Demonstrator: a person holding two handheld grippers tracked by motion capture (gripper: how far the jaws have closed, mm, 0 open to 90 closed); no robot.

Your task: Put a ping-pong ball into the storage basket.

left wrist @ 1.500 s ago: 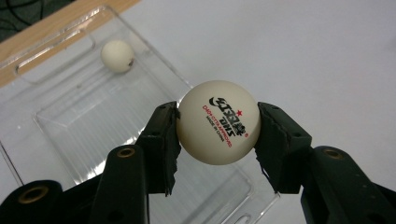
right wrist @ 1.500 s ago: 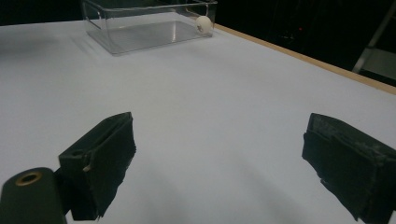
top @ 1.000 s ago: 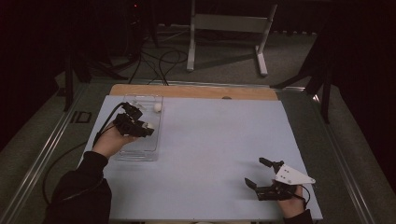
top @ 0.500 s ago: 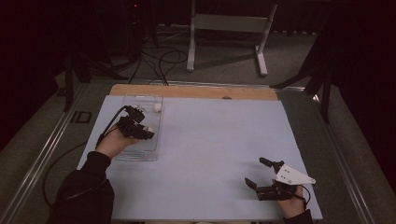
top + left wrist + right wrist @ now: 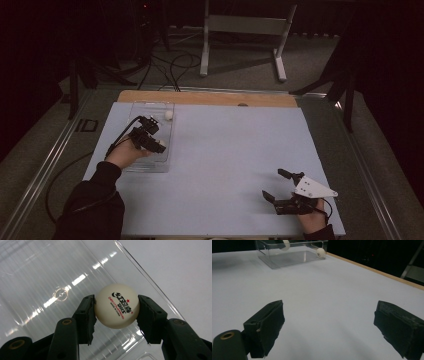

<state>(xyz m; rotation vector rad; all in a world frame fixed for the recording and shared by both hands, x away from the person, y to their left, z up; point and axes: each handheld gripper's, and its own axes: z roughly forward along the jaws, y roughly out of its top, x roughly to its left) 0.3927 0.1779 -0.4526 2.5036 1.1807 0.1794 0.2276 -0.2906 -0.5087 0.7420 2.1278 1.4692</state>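
A white ping-pong ball (image 5: pixel 117 305) with black and red print sits clamped between the two black pads of my left gripper (image 5: pixel 116 312), just above the floor of a clear plastic box (image 5: pixel 50 277). In the high view that left gripper (image 5: pixel 154 141) hangs over the box (image 5: pixel 150 165) at the table's left, the held ball (image 5: pixel 161 143) at its tip. A second white ball (image 5: pixel 169 115) lies in the box's far end, also visible as a ball (image 5: pixel 320 252) in the right gripper view. My right gripper (image 5: pixel 279 189) rests near the front right, jaws wide open on nothing (image 5: pixel 329 322).
A pale blue mat (image 5: pixel 235 150) covers the table, with a wooden strip (image 5: pixel 210 98) along its far edge. A metal stand (image 5: pixel 245 30) and cables lie on the floor beyond. The box's clear wall (image 5: pixel 287 250) stands far from the right gripper.
My left gripper has sunk a little lower into the box with the ball still in its jaws. The right gripper has stayed where it was.
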